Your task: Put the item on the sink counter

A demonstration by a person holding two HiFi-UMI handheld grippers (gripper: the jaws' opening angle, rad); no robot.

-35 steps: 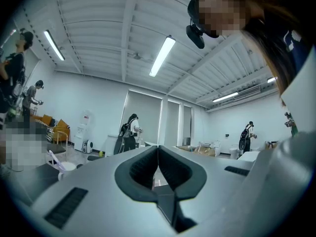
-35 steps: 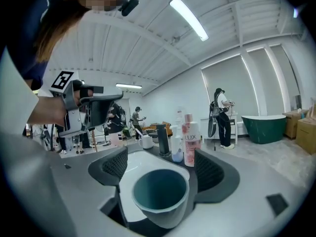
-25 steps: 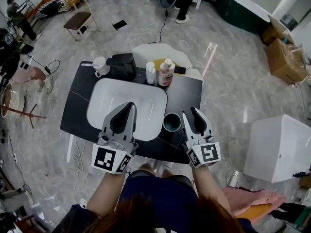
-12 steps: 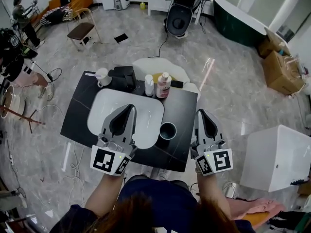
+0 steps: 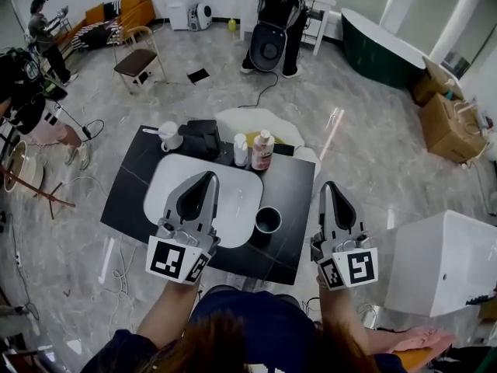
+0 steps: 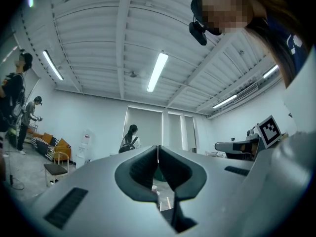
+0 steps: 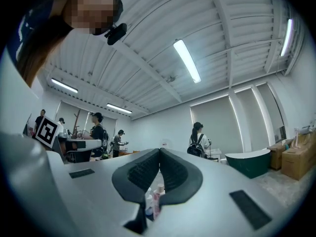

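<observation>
Head view. Black stone-look counter [image 5: 128,200] with a white rounded-rectangle basin [image 5: 241,196] set into it.

- Counter's 11 o'clock: white mug [image 5: 168,137] with a thin item lying across it, too small to identify.
- Basin's 12 o'clock: black boxy fitting [image 5: 202,137].
- Left hand-held gripper [image 5: 209,176] hangs over the basin. Its jaws meet tip to tip with nothing between them.
- Basin's 1 o'clock: small white bottle [image 5: 240,149] and a taller pink-labelled bottle [image 5: 262,150], just beside each other.
- Dark round cup [image 5: 268,221] stands upright on the counter at the basin's 4 o'clock, just beside the rim, clear of both grippers.
- Right hand-held gripper [image 5: 331,186] is at the cup's 3 o'clock, past the counter's right edge, over grey marbled floor [image 5: 373,154]. Its jaws are pressed together and empty.
</observation>
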